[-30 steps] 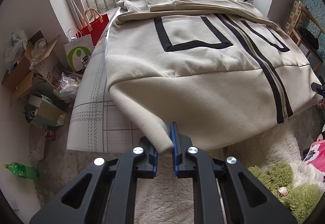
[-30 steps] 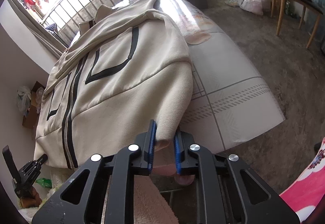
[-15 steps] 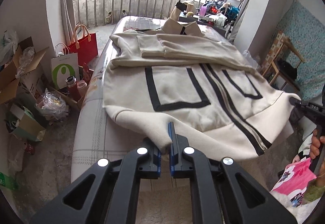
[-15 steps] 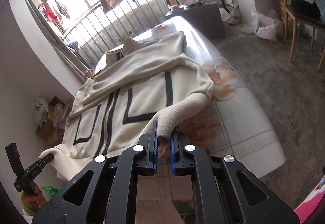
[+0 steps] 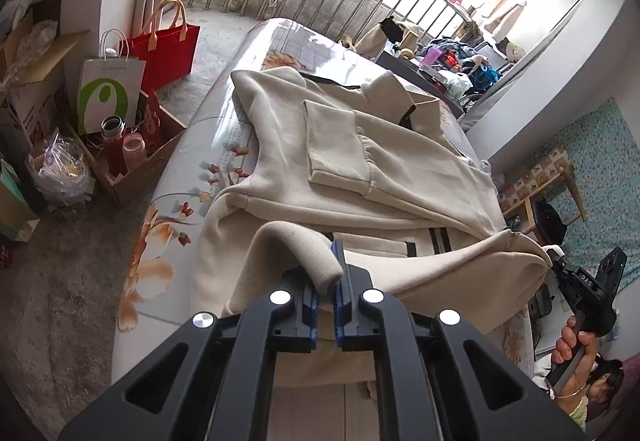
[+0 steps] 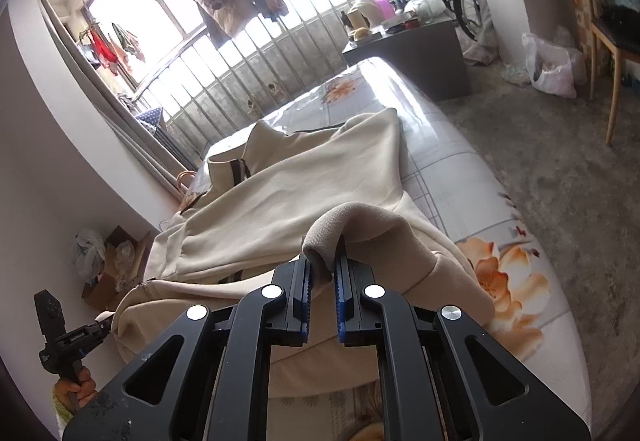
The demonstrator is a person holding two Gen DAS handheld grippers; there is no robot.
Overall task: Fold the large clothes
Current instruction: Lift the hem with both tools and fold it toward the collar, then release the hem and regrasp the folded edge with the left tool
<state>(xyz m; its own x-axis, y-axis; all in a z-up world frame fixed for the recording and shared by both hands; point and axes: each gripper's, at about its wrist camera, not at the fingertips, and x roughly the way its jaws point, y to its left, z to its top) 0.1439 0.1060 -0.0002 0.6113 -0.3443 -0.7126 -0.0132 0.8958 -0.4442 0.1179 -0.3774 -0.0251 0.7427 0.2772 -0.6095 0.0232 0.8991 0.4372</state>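
One cream jacket (image 5: 384, 177) lay on the bed (image 5: 240, 81), its long axis running down the mattress with the collar toward the barred window. Two grippers held its raised hem: the left gripper (image 5: 327, 281) and right gripper (image 6: 322, 275) each clenched a corner. Beside the bed, one open cardboard box (image 5: 136, 165) held two bottles (image 5: 120, 147).

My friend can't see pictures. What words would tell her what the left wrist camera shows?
The left gripper is shut on the bottom hem of a cream jacket, lifting it over the jacket spread on a flowered bed. At the right, the right gripper holds the hem's other corner. Shopping bags and boxes stand on the floor at the left.
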